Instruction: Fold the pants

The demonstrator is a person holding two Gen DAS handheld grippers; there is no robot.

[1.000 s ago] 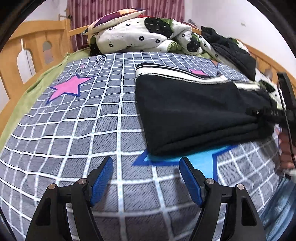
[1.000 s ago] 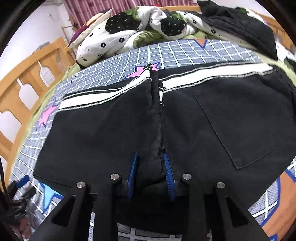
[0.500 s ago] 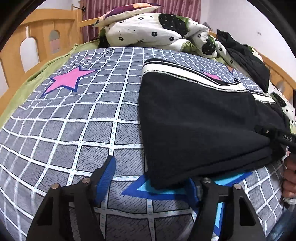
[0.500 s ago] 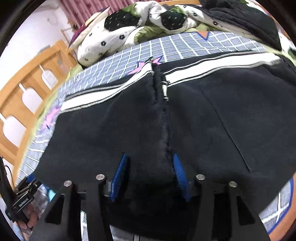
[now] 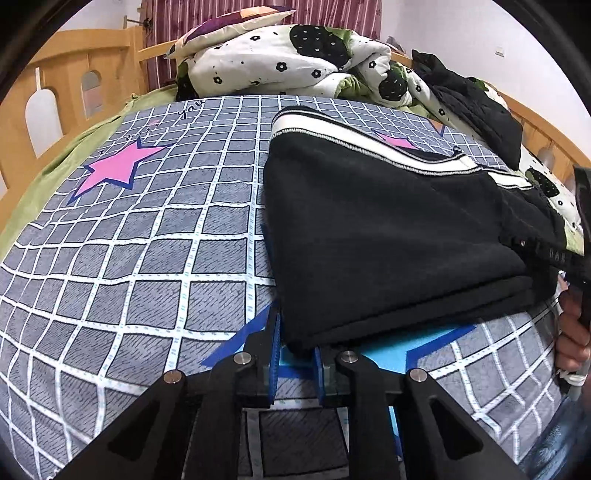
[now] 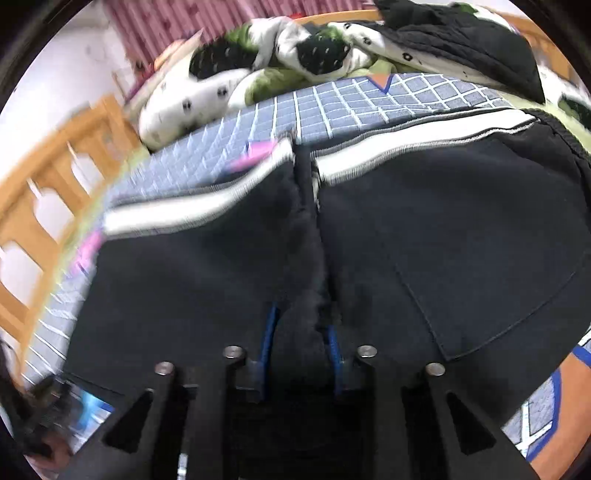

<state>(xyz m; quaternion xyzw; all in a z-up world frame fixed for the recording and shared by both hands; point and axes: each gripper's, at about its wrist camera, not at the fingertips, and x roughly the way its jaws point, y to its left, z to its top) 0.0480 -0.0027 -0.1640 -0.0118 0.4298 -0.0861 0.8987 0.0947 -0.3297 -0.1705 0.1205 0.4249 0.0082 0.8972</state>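
Two pairs of tongs are gripping one pair of black pants point(image 5: 388, 229), which is lying folded in layers on the bed point(image 5: 147, 236), toward its near right part, with the white-striped waistband point(image 5: 354, 142) facing the headboard end. The left tongs point(image 5: 295, 354) are pinching the near left corner of the folded stack, the blue pads point(image 5: 274, 347) pressing in on the fabric right over a blue star printed on the sheet. The right tongs point(image 6: 299, 343) are pinching a bunched ridge of cloth at the centre seam of the pants point(image 6: 369, 258), near the edge closest to the camera; a back pocket point(image 6: 491, 295) is showing just to the right of that seam. The right wrist view is blurring, so finer detail there is hard to tell.

Around the pants, the grey checked sheet point(image 5: 110, 266) with a pink star point(image 5: 118, 170) is covering the bed. At the far end, a crumpled white quilt with black flowers point(image 5: 280, 62) is lying heaped against a pillow point(image 5: 229, 22), and a dark jacket point(image 5: 476, 107) is lying at the far right corner. A wooden bed rail point(image 5: 62, 92) is running along the left edge.
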